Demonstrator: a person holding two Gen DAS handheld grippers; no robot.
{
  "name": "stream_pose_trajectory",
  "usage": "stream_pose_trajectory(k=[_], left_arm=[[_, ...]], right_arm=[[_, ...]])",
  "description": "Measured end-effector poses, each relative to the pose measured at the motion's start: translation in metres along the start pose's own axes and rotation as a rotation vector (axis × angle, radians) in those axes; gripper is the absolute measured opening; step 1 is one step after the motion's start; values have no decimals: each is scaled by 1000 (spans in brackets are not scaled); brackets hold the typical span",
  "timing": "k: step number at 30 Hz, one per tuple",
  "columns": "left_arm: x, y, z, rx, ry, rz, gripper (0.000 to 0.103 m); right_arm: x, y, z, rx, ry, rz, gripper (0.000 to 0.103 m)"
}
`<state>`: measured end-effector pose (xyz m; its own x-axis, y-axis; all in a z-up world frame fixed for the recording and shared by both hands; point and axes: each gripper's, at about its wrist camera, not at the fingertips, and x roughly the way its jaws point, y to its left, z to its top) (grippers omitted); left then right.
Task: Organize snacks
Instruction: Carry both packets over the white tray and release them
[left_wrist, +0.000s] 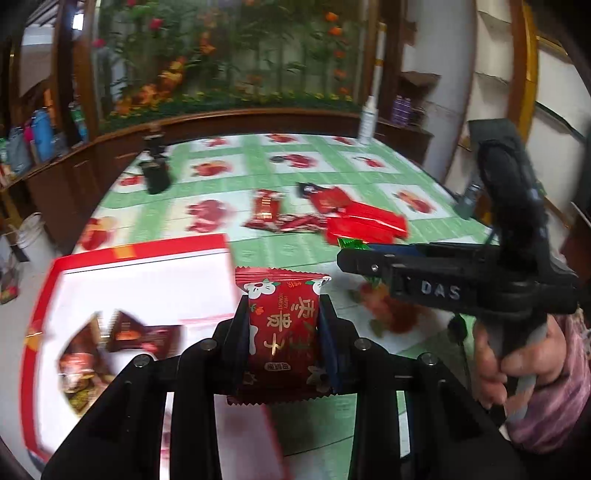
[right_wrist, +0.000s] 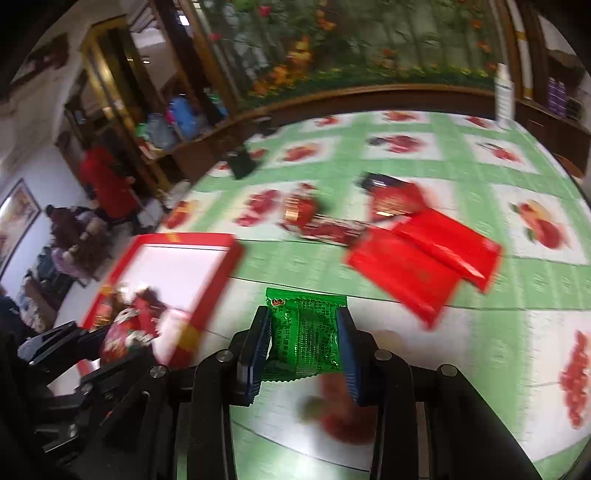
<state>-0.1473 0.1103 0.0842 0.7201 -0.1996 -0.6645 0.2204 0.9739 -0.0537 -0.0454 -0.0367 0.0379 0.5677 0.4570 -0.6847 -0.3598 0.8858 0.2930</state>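
Note:
My left gripper (left_wrist: 282, 310) is shut on a red snack packet (left_wrist: 282, 328) with gold characters, held above the right edge of a red-rimmed white box (left_wrist: 147, 273). Dark brown snack packets (left_wrist: 110, 343) lie in the box's near left corner. My right gripper (right_wrist: 304, 325) is shut on a green snack packet (right_wrist: 304, 332) above the table. It also shows in the left wrist view (left_wrist: 351, 254), to the right of the box. More red packets (right_wrist: 421, 258) and dark red packets (right_wrist: 314, 218) lie on the table beyond. The box (right_wrist: 177, 266) sits left of the right gripper.
The table has a green and white cloth (left_wrist: 258, 166) with red fruit prints. A black object (left_wrist: 157, 173) stands at its far left and a white bottle (left_wrist: 367, 122) at its far edge. Wooden shelving (left_wrist: 55, 162) runs behind the table.

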Motion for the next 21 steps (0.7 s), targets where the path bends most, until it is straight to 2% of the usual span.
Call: stream_pose_trajectory(k=[4,9,13,21], left_arm=[[-1,25,-4,4,14,75,31],[1,56,-11,22,59,146,31],[6,80,-22,1,103,172,31],[15,87,-32,46,169,186,31]], right_arm=[[12,39,4,-43,-26,56,36],[32,73,6,-60,2,105,36],[43,94,7,-81,6,130,36],[71,116,-1,-116,63,145,37]])
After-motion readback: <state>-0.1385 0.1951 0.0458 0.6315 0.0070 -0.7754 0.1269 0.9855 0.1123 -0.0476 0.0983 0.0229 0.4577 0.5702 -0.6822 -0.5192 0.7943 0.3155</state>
